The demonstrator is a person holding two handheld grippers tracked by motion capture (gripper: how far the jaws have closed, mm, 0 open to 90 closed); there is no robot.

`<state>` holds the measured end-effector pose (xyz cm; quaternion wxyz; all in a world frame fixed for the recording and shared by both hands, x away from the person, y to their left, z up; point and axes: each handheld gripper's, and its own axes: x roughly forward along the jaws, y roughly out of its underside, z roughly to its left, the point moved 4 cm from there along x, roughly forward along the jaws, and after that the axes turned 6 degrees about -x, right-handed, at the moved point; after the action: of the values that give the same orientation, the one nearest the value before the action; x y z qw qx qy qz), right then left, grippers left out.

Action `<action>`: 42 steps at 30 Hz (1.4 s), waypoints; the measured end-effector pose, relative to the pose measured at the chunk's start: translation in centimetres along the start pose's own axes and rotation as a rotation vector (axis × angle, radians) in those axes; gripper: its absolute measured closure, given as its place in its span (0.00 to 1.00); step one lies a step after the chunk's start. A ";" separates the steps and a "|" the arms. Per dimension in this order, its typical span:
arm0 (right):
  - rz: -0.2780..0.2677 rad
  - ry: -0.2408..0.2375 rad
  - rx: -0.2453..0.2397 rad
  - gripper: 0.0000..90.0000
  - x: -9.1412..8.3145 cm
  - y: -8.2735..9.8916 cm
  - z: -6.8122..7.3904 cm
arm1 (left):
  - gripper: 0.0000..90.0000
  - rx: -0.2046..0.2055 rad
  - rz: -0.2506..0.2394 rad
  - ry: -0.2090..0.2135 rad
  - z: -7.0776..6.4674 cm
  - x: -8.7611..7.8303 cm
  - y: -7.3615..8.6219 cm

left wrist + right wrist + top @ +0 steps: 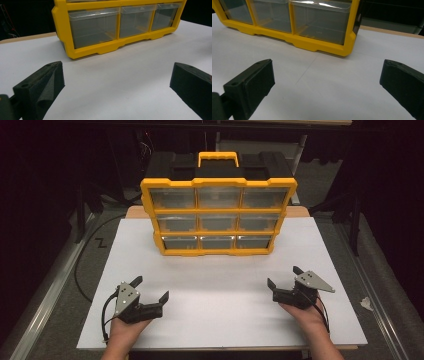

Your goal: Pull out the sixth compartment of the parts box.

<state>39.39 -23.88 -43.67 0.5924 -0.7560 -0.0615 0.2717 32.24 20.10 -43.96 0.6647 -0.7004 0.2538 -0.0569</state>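
Observation:
A yellow and black drawer organiser (218, 215) stands upright at the back middle of the white table top (220, 295), with three rows of three clear drawers and a yellow handle (218, 157) on top. All its drawers look pushed in. My left gripper (151, 289) rests near the front left, open, with nothing between its jaws. My right gripper (283, 276) rests near the front right, open and empty too. In the left gripper view the organiser (117, 25) stands ahead beyond the left gripper (116, 82). The right gripper view shows the organiser's bottom right drawer (322, 23) beyond the right gripper (327, 80).
The white table top stretches bare between the grippers and the organiser. A black cable (82, 265) loops on the floor to the left. A metal rail (45, 295) runs along the left side, and dark stands rise at the back.

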 end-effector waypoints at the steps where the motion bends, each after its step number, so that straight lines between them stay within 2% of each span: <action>1: 0.003 0.002 -0.004 0.01 0.1 -0.1 -0.1 | 0.00 0.001 0.000 -0.003 0.0 0.0 0.0; 12: 0.020 0.021 -0.024 0.01 2.4 -1.1 -0.7 | 0.00 0.017 0.002 -0.012 0.0 0.3 0.1; 19: 0.026 0.053 -0.040 0.01 3.8 -1.4 -1.3 | 0.00 0.021 0.003 -0.013 -0.1 0.3 0.2; 21: 0.028 0.053 -0.038 0.01 3.9 -1.4 -1.2 | 0.00 0.022 0.001 -0.013 -0.1 0.3 0.1; 22: 0.032 0.055 -0.056 0.01 3.7 -1.4 -1.2 | 0.00 0.020 0.001 -0.012 -0.1 0.3 0.1; 27: 0.027 0.066 -0.075 0.01 3.3 -1.5 -1.1 | 0.00 0.021 0.003 -0.012 -0.1 0.3 0.2; 29: 0.024 0.072 -0.097 0.01 3.0 -1.6 -1.2 | 0.00 0.024 -0.001 -0.011 -0.2 0.3 0.1; 30: 0.029 0.071 -0.094 0.01 2.9 -1.6 -1.2 | 0.00 0.024 -0.002 -0.010 -0.2 0.3 0.1; 35: 0.058 0.087 -0.146 0.01 2.6 -1.3 -1.3 | 0.00 0.025 -0.004 -0.009 -0.2 0.3 0.1; 42: 0.089 0.095 -0.194 0.01 1.8 -0.5 -1.5 | 0.00 0.026 -0.010 -0.011 -0.3 0.2 0.1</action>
<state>41.70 -24.28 -43.63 0.5062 -0.8236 -0.0256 0.2544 32.31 19.73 -44.08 0.6749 -0.6932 0.2459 -0.0595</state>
